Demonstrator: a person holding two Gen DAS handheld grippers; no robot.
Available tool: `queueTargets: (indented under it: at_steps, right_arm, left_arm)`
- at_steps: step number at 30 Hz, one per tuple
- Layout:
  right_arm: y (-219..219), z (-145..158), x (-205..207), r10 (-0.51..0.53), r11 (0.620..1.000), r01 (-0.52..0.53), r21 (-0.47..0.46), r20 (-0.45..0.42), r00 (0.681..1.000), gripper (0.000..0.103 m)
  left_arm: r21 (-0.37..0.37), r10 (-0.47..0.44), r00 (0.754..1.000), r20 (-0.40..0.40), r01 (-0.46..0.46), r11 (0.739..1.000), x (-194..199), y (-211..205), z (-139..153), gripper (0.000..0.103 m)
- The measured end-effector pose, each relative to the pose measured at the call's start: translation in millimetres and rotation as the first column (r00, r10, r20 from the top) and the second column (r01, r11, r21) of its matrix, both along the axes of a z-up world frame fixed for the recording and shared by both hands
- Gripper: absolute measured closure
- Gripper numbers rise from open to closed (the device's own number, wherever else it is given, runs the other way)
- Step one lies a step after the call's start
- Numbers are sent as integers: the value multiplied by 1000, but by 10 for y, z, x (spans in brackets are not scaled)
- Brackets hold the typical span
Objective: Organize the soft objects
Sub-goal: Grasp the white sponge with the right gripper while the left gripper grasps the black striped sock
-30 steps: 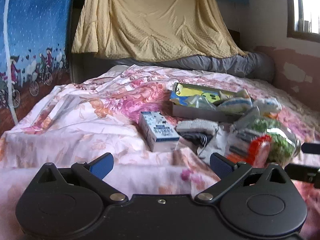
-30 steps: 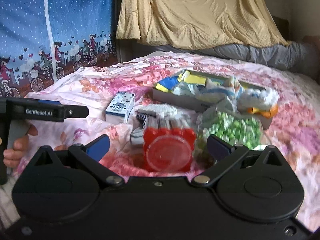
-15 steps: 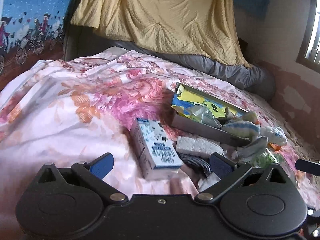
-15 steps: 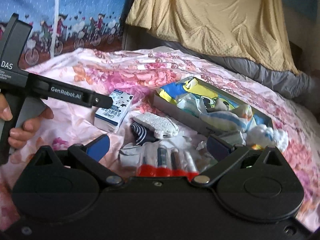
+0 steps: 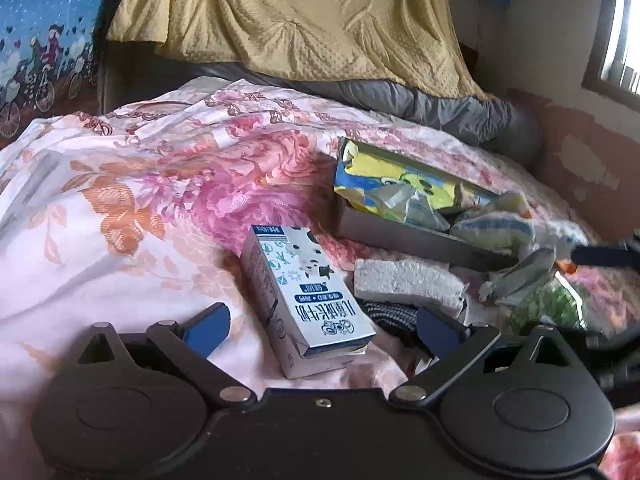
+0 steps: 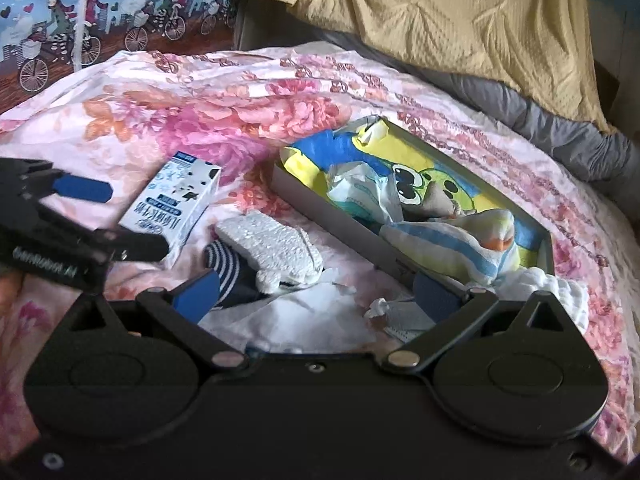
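Closing in: we have brought both hand-held grippers nearer the pile since a second ago.
Left hand-held gripper: wide open, empty, over milk carton.
Right hand-held gripper: wide open, empty, above white sock.
Next: sock into box.

milk carton – blue Chinese print upside down in left wrist view, characters too small to read surely, left gripper body – white lettering, blurred, looks like "GenRobot.AI", nothing else legible

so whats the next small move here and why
Probably ease the right tool forward and down onto the white sock. Both tools are open and empty, the sock lies loose on the bedspread just ahead, outside the box that already holds other soft things.
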State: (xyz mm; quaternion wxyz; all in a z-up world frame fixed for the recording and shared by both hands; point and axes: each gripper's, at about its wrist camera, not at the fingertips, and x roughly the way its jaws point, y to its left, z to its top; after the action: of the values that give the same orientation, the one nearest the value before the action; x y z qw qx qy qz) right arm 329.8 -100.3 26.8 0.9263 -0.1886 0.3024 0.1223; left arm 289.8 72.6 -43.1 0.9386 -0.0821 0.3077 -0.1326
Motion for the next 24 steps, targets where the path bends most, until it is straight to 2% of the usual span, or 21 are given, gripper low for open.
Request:
queueTargets:
  at_steps: [6, 16, 21, 24]
  right_arm:
    - [-29, -82, 319, 2, 1000, -3, -4, -39, 999, 1]
    - [138, -262, 719, 36, 998, -40, -52, -79, 996, 2]
    - [195, -359, 827, 48, 996, -56, -69, -104, 993, 20]
    - [200, -418, 896, 50, 996, -58, -63, -125, 991, 26]
  left_arm:
    - [14, -17, 1000, -6, 18, 1000, 25, -28, -36, 3]
    - [12, -21, 1000, -14, 22, 1000, 71, -47, -60, 14]
    - [24, -18, 999, -31, 19, 1000, 102, -60, -94, 22]
    - [22, -22, 999, -40, 23, 999, 116, -60, -111, 27]
